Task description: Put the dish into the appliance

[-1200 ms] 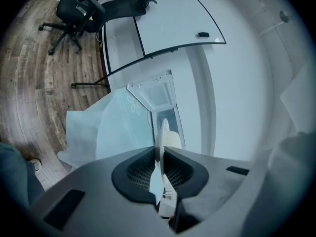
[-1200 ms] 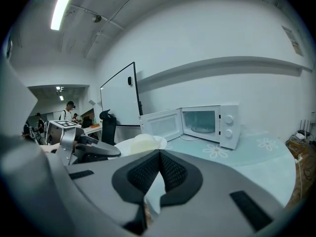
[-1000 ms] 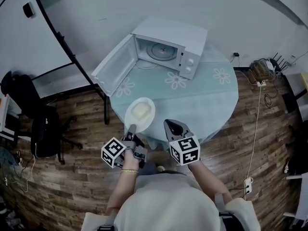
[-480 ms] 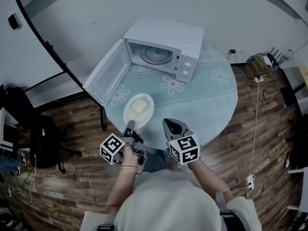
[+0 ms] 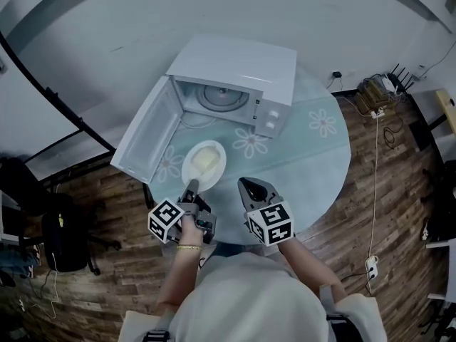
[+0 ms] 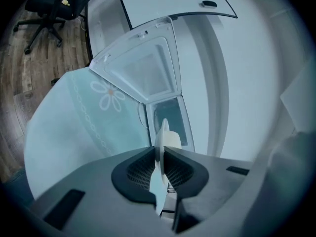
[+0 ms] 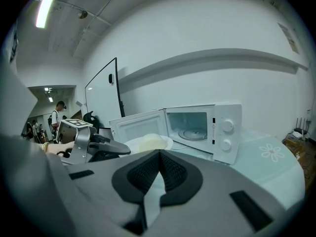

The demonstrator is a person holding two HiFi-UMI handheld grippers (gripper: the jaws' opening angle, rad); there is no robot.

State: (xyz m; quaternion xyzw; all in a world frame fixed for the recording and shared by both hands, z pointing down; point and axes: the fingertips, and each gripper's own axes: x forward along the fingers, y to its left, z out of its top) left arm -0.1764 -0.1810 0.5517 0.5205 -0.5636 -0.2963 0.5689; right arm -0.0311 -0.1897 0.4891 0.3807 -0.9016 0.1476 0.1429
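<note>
Seen from above, a person stands at a round table [image 5: 313,155] covered in a pale teal cloth with flower prints. The left gripper [image 5: 191,189] has its jaws clamped on the near rim of a white dish [image 5: 204,164], which carries a pale yellowish mound of food [image 5: 205,159]. The dish is held out over the cloth just in front of a white microwave [image 5: 239,66], still outside it. The microwave's door [image 5: 146,144] stands swung wide to the left, showing the round turntable [image 5: 219,97] inside, and 2 dials [image 7: 227,126] sit on its right front. The right gripper [image 5: 249,187] hangs beside the left one over the table's near edge, its jaws together with nothing between them.
</note>
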